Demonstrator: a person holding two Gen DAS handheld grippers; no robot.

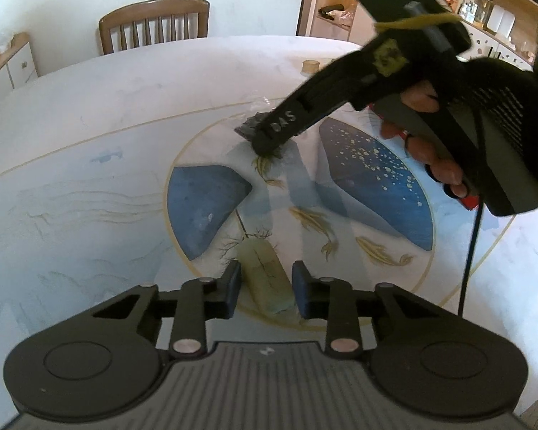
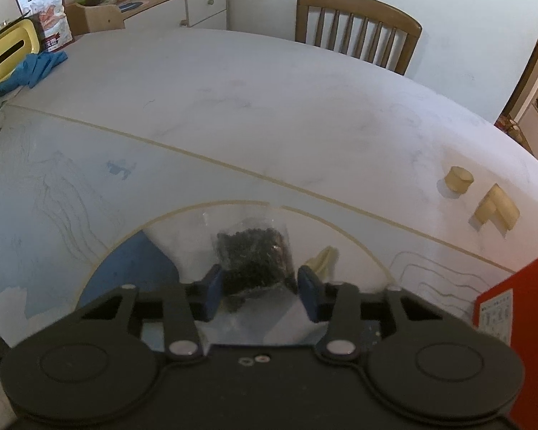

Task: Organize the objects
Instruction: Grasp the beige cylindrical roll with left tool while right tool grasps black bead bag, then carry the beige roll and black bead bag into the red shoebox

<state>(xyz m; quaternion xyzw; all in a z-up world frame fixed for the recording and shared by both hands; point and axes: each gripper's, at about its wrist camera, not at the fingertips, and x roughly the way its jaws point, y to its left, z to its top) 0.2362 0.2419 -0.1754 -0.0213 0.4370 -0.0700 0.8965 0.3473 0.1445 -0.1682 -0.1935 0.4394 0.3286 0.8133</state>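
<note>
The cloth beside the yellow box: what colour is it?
Blue cloth, clearest in the right wrist view.

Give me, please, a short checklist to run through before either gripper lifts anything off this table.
1. Pale block sits between the left gripper pads: ok.
2. Clear bag of black bits sits between the right gripper pads: ok.
3. Both grips firm enough to lift: cannot tell.
4. The two grippers are apart from each other: ok.
5. Loose wooden pieces lie away from the bag: ok.
</note>
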